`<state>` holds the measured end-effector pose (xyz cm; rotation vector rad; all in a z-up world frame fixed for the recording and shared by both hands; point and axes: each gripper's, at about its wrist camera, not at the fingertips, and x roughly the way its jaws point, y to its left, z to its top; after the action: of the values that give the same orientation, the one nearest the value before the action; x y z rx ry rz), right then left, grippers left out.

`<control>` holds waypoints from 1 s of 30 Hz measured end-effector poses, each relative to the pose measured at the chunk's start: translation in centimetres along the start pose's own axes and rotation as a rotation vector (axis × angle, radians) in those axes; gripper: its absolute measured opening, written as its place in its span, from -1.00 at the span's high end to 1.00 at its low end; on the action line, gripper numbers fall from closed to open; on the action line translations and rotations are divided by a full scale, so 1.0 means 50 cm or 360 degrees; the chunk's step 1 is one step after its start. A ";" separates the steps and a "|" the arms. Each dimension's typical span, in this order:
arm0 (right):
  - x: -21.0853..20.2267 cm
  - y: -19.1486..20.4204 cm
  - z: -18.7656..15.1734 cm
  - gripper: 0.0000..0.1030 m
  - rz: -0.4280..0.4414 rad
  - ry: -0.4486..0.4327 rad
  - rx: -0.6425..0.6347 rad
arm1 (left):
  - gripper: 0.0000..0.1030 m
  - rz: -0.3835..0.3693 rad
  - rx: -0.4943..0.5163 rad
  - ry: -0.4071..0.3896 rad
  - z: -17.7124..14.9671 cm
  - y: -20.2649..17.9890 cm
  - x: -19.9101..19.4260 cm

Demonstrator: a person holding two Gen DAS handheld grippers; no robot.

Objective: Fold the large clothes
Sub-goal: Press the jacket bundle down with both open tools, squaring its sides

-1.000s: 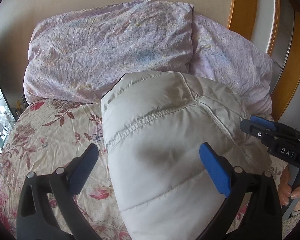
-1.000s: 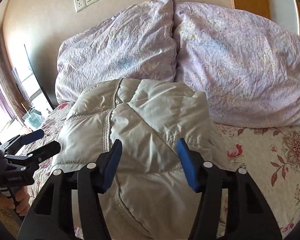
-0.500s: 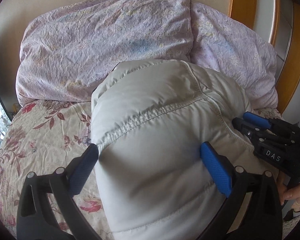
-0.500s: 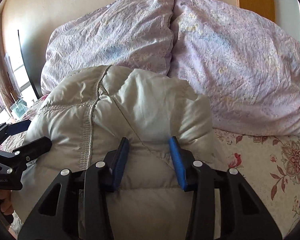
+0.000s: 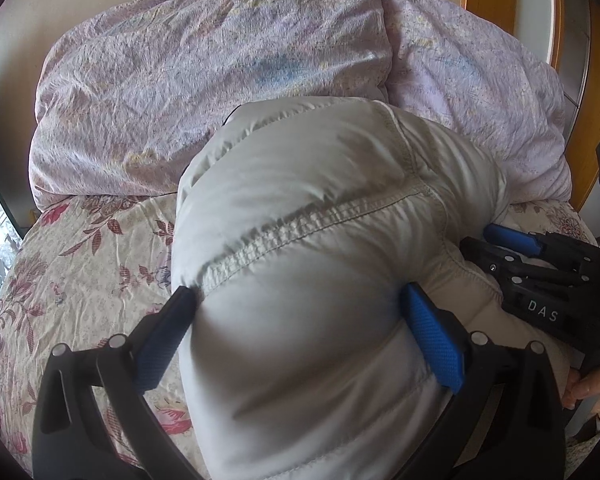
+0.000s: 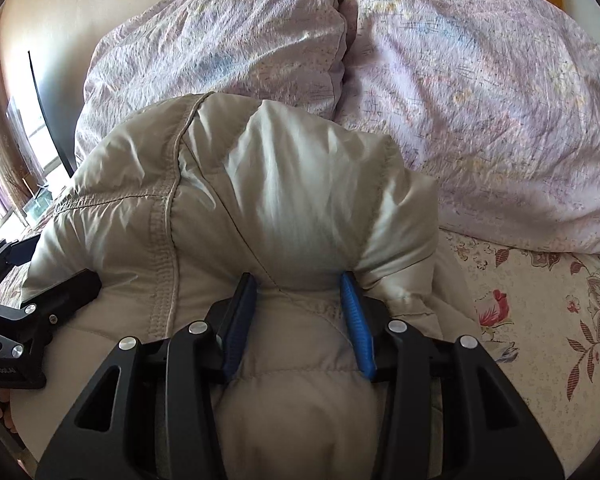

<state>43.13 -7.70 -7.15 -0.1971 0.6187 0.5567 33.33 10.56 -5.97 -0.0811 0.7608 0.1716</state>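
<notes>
The left gripper stood wide, its blue pads pressed against both sides of a bulging fold of the pale puffer jacket. The right gripper was narrower, pinching a bunched ridge of the same jacket near its edge. The jacket lay heaped on the floral bed sheet, its far end touching two lilac pillows against the wall.
</notes>
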 end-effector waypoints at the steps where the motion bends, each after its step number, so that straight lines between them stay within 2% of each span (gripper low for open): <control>1: 0.002 0.001 0.000 0.12 -0.0002 0.0001 -0.0001 | -0.97 0.0009 0.0004 -0.0002 -0.001 -0.001 0.002; 10: 0.015 0.002 -0.001 0.12 -0.0020 0.0010 -0.0003 | -0.97 0.0050 -0.0003 -0.0018 -0.011 -0.003 0.014; 14: -0.010 0.000 0.010 0.12 -0.0016 0.0015 0.0027 | -0.96 -0.0001 -0.0031 0.0028 0.002 0.008 -0.010; 16: -0.030 -0.012 0.019 0.13 -0.0014 -0.0040 0.0071 | -0.96 -0.0016 -0.0050 0.0020 0.014 0.017 -0.028; 21: -0.048 -0.047 0.049 0.13 -0.0079 -0.0129 0.0176 | -0.96 0.0125 0.0013 -0.0075 0.050 0.016 -0.039; 24: -0.019 -0.053 0.052 0.13 -0.0138 -0.0081 0.0153 | -0.96 0.0192 0.0070 -0.0107 0.060 0.004 -0.021; 30: 0.009 -0.052 0.032 0.10 -0.0183 -0.0089 0.0088 | -0.97 0.0097 -0.0007 -0.0079 0.048 0.008 0.020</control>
<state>45.66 -9.17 -6.12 -0.1631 0.5639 0.4322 35.57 11.41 -4.93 -0.0579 0.7135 0.2323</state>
